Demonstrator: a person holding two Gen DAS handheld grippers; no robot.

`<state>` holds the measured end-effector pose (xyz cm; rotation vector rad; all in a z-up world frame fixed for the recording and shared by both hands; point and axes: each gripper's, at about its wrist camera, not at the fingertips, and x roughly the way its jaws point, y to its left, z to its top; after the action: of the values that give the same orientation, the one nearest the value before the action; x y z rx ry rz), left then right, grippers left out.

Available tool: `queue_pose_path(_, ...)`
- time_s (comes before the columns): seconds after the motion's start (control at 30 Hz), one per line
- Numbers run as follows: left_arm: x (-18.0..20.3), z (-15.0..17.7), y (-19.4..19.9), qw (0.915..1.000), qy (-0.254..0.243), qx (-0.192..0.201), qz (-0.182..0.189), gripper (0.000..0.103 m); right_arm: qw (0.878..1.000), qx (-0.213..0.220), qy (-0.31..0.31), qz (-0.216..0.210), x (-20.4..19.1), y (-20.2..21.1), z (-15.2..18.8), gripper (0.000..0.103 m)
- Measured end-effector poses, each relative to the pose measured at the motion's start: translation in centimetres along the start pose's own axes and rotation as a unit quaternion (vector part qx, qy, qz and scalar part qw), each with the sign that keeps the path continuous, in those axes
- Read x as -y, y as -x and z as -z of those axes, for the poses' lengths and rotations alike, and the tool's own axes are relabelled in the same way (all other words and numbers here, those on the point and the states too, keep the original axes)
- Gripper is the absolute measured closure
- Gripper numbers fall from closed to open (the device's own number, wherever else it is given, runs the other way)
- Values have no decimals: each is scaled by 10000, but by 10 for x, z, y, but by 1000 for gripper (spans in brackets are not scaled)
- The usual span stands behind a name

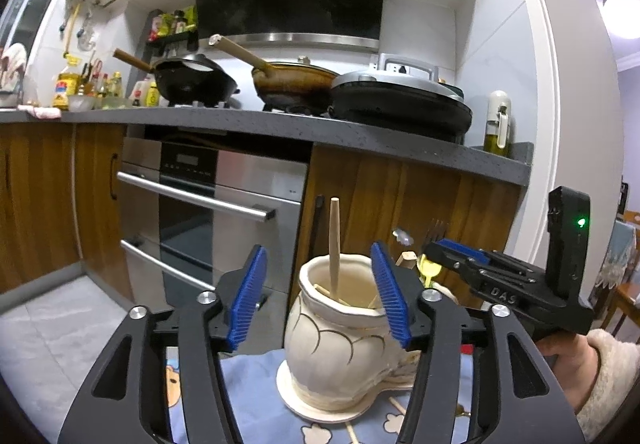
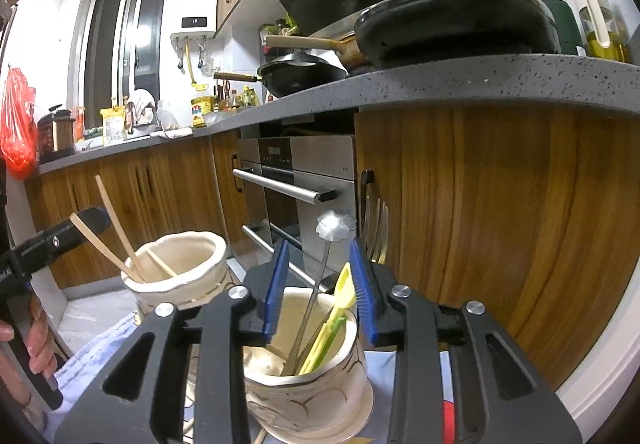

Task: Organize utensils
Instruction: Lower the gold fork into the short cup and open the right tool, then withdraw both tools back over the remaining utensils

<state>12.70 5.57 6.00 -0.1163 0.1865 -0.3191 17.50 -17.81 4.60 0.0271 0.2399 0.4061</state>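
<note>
Directly ahead of my left tongs (image 1: 318, 296) stands the round-bellied cream ceramic jar with dark scalloped lines (image 1: 336, 340), on its cream saucer on the blue cartoon-print cloth (image 1: 256, 396) that covers the table. I take that jar as my landmark. The left tongs are spread, 1 blue pad on each side of the jar's mouth, and they pinch nothing. Wooden chopsticks (image 1: 334, 244) stand in the jar; the one I see best is nearly upright, its tip well above the rim.

To the right of that jar, just beside it, sits the straighter cream ceramic cup with dark line pattern (image 2: 312, 388). My right tongs (image 2: 320, 292) hang above its mouth, spread and empty too. Inside it lean a thin metal utensil with a crinkled silvery head (image 2: 320, 284), a yellow plastic utensil (image 2: 345, 286) and a green plastic one (image 2: 324, 340), all tilted up and away from me. A metal fork (image 2: 376, 228) rises behind the right pad.

On the cloth in front of the jar, a loose wooden stick (image 1: 352, 432) lies low, partly hidden by my left tongs' frame. I judge it to be the remaining piece. Its long axis runs roughly toward me, and the left hand is the nearer one, so I would drop the left tongs down and back, turning them across the stick.
</note>
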Motion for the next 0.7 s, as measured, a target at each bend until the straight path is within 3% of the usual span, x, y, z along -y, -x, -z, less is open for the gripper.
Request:
queue_pose_path(0.07,2,1,5,9999,-53,17,-130,34,10000,72,-38,-5,-1,8,-2,61)
queue_pose_path(0.13,4,2,10,9996,-101,26,-279,25,9999,144,-54,21,-2,16,-2,49)
queue_pose_path(0.2,6,4,15,9991,-98,61,-413,14,9997,202,-96,74,-3,27,-2,28)
queue_pose_path(0.3,6,8,27,9983,25,133,-564,8,9994,244,-205,101,-1,42,2,5)
queue_pose_path(0.5,8,20,48,9959,185,71,-878,5,9989,203,-259,331,2,70,14,5)
queue_pose_path(0.7,13,35,57,9914,252,-358,-1235,5,9966,-370,-392,620,11,86,36,5)
